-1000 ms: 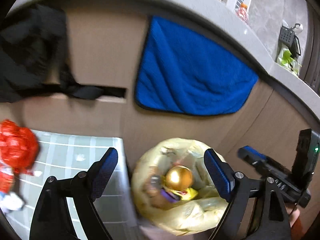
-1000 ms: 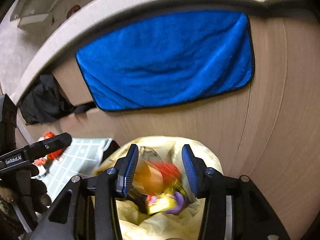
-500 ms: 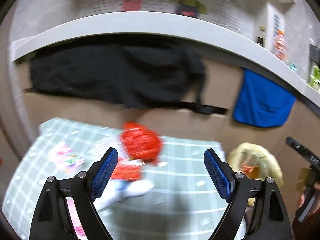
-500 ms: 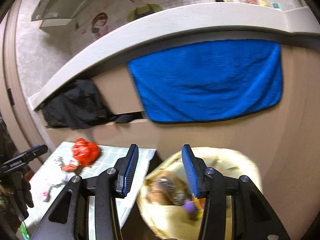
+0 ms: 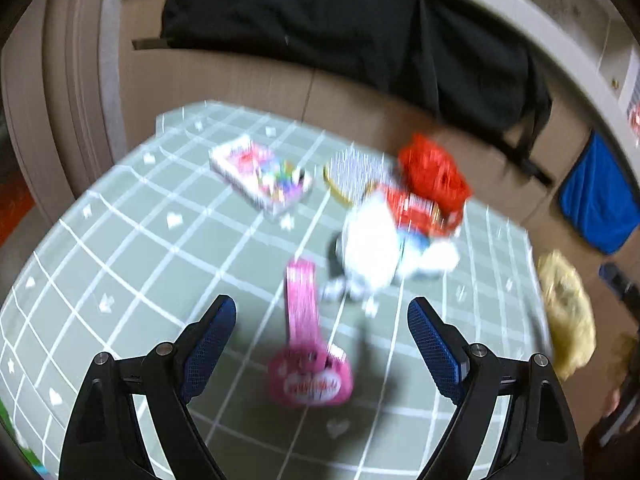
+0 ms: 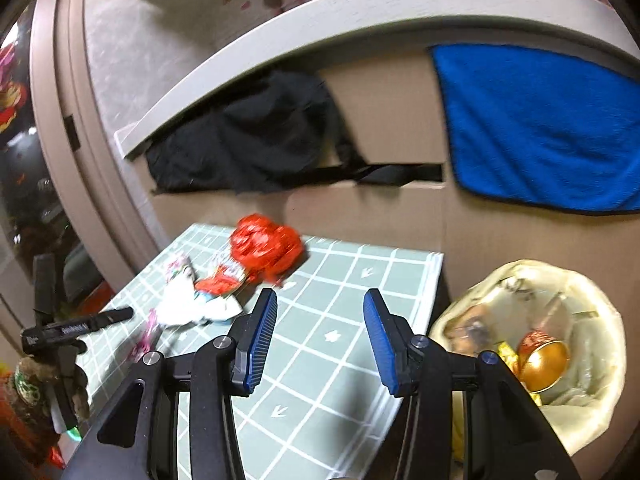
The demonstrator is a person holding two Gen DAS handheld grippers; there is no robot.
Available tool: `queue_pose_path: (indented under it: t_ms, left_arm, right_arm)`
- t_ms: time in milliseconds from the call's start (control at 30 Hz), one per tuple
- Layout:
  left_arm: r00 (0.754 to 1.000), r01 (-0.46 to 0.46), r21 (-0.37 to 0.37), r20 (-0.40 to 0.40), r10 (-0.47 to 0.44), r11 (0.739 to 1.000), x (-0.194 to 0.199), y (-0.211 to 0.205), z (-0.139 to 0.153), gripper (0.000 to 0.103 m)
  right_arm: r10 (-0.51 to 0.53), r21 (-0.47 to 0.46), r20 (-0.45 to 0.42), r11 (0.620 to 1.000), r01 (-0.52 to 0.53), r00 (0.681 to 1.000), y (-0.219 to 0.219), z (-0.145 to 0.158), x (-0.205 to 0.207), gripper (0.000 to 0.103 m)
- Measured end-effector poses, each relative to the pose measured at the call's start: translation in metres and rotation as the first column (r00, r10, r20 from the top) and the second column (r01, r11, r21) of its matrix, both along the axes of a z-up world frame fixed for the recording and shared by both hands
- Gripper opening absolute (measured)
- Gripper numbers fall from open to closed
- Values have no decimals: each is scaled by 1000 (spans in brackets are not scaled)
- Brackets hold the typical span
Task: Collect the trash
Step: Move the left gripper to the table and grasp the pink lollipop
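My left gripper (image 5: 322, 344) is open and empty above the green checked table (image 5: 132, 264). A pink wrapper (image 5: 306, 344) lies between and just beyond its fingers. Beyond it lie a white crumpled wrapper (image 5: 370, 248), a red crumpled bag (image 5: 434, 174) and a colourful packet (image 5: 262, 174). My right gripper (image 6: 320, 340) is open and empty over the table's right part (image 6: 360, 280). The bin with a yellow bag (image 6: 560, 308) stands right of the table and holds a gold ball (image 6: 542, 360). The red bag (image 6: 266, 246) and white wrapper (image 6: 188, 304) show far left.
A black cloth (image 5: 360, 32) and a blue towel (image 6: 540, 124) hang on the brown panel behind the table. The left gripper (image 6: 76, 328) shows at the left edge of the right wrist view. The bin's bag (image 5: 568, 312) sits off the table's right edge.
My left gripper swung left from the bin to over the table and now faces the pink wrapper. My right gripper opened wider and moved left from over the bin to the table.
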State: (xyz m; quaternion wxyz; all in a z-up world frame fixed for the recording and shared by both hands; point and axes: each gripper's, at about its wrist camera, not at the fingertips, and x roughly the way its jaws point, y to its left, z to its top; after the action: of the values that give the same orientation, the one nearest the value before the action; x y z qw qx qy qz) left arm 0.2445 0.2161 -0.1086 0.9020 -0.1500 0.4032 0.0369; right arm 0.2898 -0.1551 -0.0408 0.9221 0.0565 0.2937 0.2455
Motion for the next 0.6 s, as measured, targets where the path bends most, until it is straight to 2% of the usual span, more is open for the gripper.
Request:
queue_pose_path:
  t_ms: [100, 233, 400, 500, 533, 567, 600]
  left_arm:
    - [999, 9, 46, -36, -7, 999, -5, -12, -14, 85]
    - [998, -23, 51, -53, 25, 998, -15, -16, -22, 80]
    - [996, -35, 98, -82, 43, 995, -14, -22, -31, 75]
    - [996, -29, 90, -87, 37, 996, -12, -23, -33, 67]
    - [996, -31, 79, -84, 38, 996, -13, -21, -33, 61]
    - [996, -38, 52, -77, 42, 998, -14, -17, -33, 52]
    - [996, -48, 12, -74, 49, 999, -15, -12, -31, 52]
  right_arm:
    - [26, -17, -14, 1000, -26, 1000, 12, -3, 0, 43]
    - [42, -39, -22, 998, -43, 999, 21, -6, -3, 43]
    - [58, -56, -40, 997, -60, 998, 28, -14, -3, 43]
    - [63, -51, -60, 996, -67, 996, 29, -18, -1, 43]
    - [64, -51, -62, 996, -68, 996, 29, -20, -1, 43]
    - [64, -51, -64, 996, -67, 996, 30, -21, -2, 43]
    - [65, -50, -70, 996, -68, 995, 31, -23, -1, 43]
